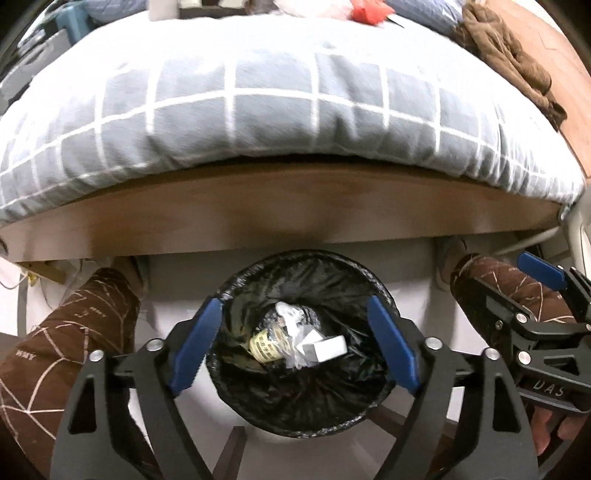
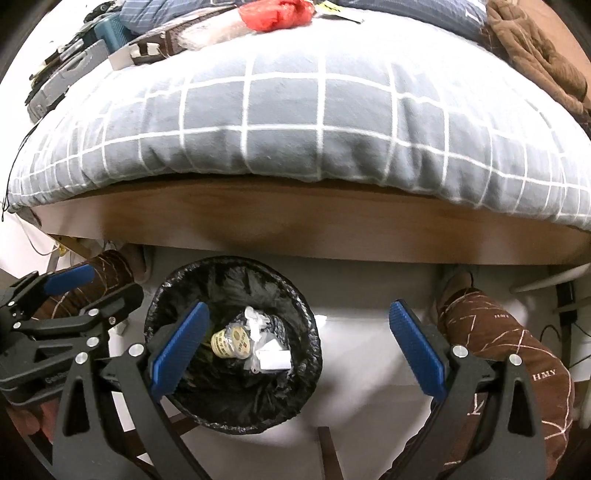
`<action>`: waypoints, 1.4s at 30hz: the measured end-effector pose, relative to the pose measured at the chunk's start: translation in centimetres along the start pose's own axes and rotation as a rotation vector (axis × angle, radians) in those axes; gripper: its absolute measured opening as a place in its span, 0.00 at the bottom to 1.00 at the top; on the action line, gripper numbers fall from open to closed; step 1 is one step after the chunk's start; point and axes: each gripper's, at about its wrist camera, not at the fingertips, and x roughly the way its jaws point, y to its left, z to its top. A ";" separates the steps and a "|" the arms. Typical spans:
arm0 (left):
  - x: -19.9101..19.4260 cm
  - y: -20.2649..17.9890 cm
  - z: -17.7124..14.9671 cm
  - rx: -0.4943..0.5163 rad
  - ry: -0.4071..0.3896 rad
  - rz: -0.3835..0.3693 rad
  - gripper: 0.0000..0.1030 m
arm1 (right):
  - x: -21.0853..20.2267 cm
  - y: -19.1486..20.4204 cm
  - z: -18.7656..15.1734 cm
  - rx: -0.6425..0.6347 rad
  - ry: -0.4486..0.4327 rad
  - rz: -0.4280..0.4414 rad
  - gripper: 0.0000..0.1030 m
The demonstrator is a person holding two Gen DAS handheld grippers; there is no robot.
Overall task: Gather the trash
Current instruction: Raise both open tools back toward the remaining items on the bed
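Note:
A round trash bin [image 1: 251, 273] with a black liner stands on the white floor in front of the bed; it also shows in the right wrist view [image 2: 177, 280]. Inside lie a yellow-labelled tape roll [image 1: 264, 345], crumpled clear plastic [image 1: 291, 314] and a small white box [image 1: 328, 349]. My left gripper [image 1: 295, 345] is open and empty, directly above the bin. My right gripper [image 2: 299, 349] is open and empty, above the floor just right of the bin. A red bag [image 2: 275, 14] lies at the far side of the bed.
The bed with a grey checked duvet [image 1: 277, 110] and wooden frame [image 1: 277, 210] fills the view ahead. A brown garment [image 1: 506, 55] lies at its far right. The person's legs in brown patterned trousers [image 1: 70, 354] flank the bin. Cables [image 2: 561, 314] run at the right.

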 end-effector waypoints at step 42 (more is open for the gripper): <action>-9.4 4.2 10.7 -0.008 -0.278 0.087 0.94 | -8.3 0.3 10.9 -0.015 -0.339 -0.035 0.91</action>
